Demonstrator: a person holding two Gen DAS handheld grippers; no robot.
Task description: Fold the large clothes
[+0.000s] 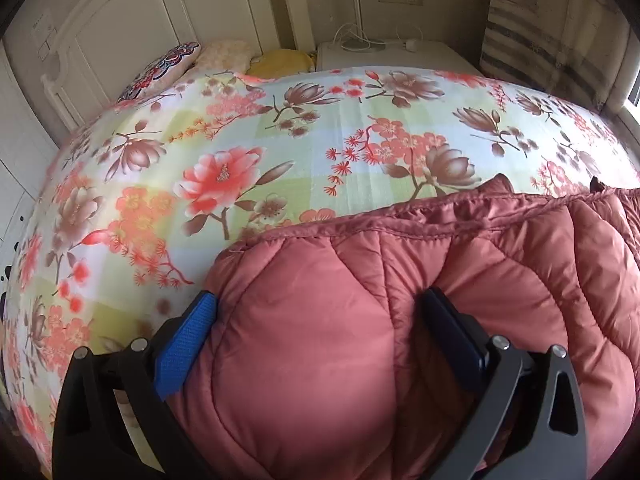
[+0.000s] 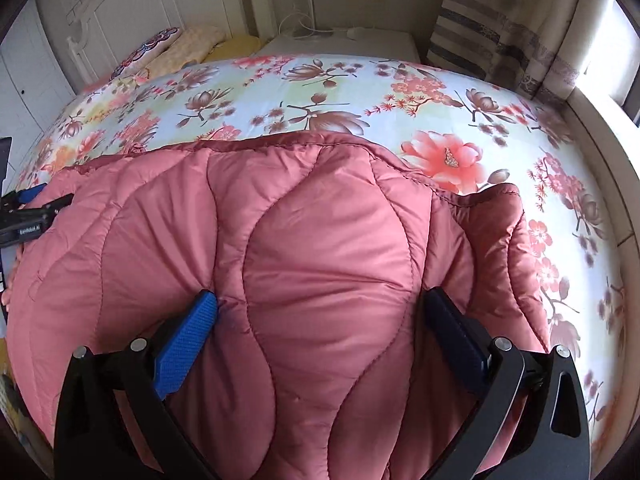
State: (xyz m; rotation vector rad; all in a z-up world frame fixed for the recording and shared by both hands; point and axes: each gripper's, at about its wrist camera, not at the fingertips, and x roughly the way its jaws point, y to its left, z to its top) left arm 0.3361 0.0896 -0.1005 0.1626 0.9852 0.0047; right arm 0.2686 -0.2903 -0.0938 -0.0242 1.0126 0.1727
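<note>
A puffy pink quilted jacket (image 1: 400,300) lies on the flowered bedsheet (image 1: 240,152), its stitched hem edge toward the headboard. My left gripper (image 1: 320,312) stands wide open at the jacket's left end, and a thick bulge of padding fills the space between its blue-padded fingers (image 1: 192,328). In the right wrist view the jacket (image 2: 320,240) fills the lower frame. My right gripper (image 2: 320,312) is also wide open astride a bulging quilted panel. Whether either set of pads presses the fabric is unclear. The left gripper's tip (image 2: 36,212) shows at that view's left edge.
Several pillows (image 1: 188,60) lie against the white headboard (image 1: 132,20). A white nightstand (image 1: 400,54) with cables stands beside the bed. A striped curtain (image 2: 500,28) and a window ledge are on the right. Bare flowered sheet (image 2: 500,140) lies beyond and right of the jacket.
</note>
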